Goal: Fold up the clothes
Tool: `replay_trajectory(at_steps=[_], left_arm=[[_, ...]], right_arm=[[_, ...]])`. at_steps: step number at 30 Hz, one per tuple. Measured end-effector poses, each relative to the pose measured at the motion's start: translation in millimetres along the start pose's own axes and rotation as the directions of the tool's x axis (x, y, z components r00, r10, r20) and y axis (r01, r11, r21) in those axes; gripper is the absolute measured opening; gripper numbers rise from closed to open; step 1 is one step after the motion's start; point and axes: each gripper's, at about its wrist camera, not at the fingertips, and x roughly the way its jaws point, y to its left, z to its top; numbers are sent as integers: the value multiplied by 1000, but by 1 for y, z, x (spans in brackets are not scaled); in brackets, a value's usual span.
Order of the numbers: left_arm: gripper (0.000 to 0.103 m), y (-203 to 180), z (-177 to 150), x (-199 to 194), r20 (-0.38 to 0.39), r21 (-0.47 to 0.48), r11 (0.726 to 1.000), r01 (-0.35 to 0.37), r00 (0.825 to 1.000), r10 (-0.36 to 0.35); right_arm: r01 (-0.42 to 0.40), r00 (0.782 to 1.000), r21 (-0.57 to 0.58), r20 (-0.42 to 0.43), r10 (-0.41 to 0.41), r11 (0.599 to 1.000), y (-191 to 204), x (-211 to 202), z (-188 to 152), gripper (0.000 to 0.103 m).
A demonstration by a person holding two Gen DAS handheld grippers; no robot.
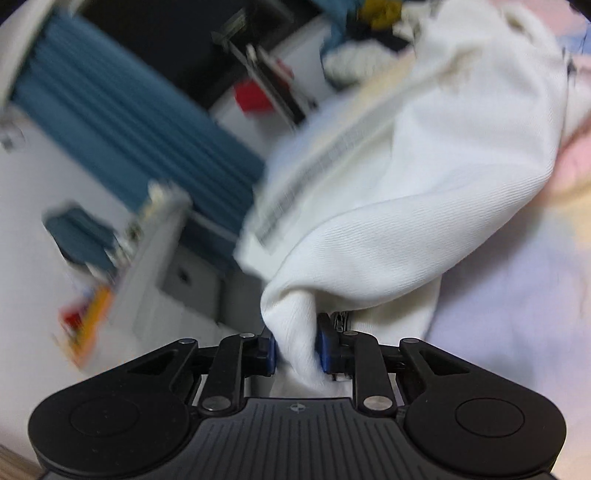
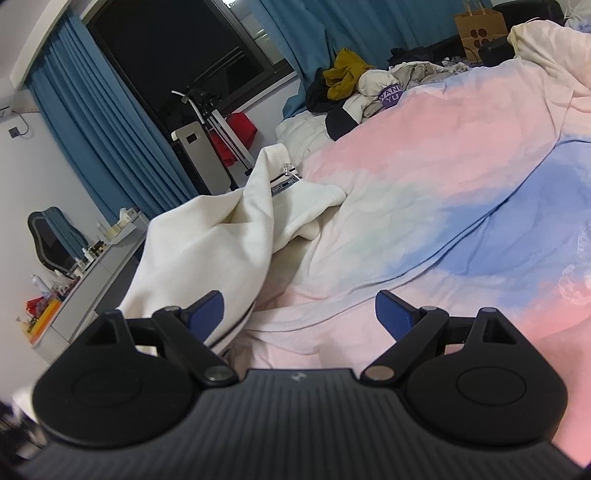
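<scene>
A white zip-up garment [image 1: 406, 177] fills the left wrist view, blurred by motion, with its zipper running diagonally. My left gripper [image 1: 297, 350] is shut on a bunched fold of it, lifted off the bed. In the right wrist view the same white garment [image 2: 221, 240] hangs at the left over the bed edge, its collar and zipper pull near the top. My right gripper [image 2: 299, 314] is open and empty, low over the pink and blue bedspread [image 2: 424, 192], with its left finger just beside the garment's hem.
A pile of other clothes [image 2: 354, 85] lies at the far end of the bed. A paper bag [image 2: 480, 29] stands behind it. Blue curtains [image 2: 92, 140], a dark window, a tripod and a grey dresser [image 2: 92, 273] with bottles line the left side.
</scene>
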Motion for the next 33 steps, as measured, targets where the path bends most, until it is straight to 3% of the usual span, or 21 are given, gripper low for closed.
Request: replay_trajectory(at_steps=[5,10,14,17,21,22,26,30,31,33], left_arm=[[29,1,-11,-8,16,-149,987,57,998,-56],[62,22,-14,-48,71,-262,957,124,991,-109],[64,26,-10,-103,174,-339,934,108,984,-50],[80,16,8,-133,265,-377,916,134,964,-32],[81,-6,45,-159,388,-402,889,221,920,-53],[81,-16,55,-159,407,-411,875,255,910,-74],[81,-61,97,-140,466,-469,797,380,873,-142],[80,-91,130,-101,475,-549,700,456,860,-188],[80,-97,133,-94,477,-558,685,469,856,-199],[80,-103,135,-74,467,-561,679,473,858,-212]], right_arm=[[-4,1000,-8,-4,4,1000,1,0,0,90],[-10,1000,4,1,9,1000,0,0,2,90],[-26,1000,22,15,25,999,-1,-4,3,90],[-45,999,43,24,44,998,-1,-7,5,90],[-71,997,60,33,69,996,-1,-8,8,87],[-74,997,62,30,72,995,-1,-6,9,80],[-121,993,114,-3,122,986,-4,7,19,72],[-140,989,146,-33,147,979,-3,34,46,71],[-147,987,149,-36,154,978,-3,45,55,71],[-148,987,135,-47,156,980,0,76,74,71]])
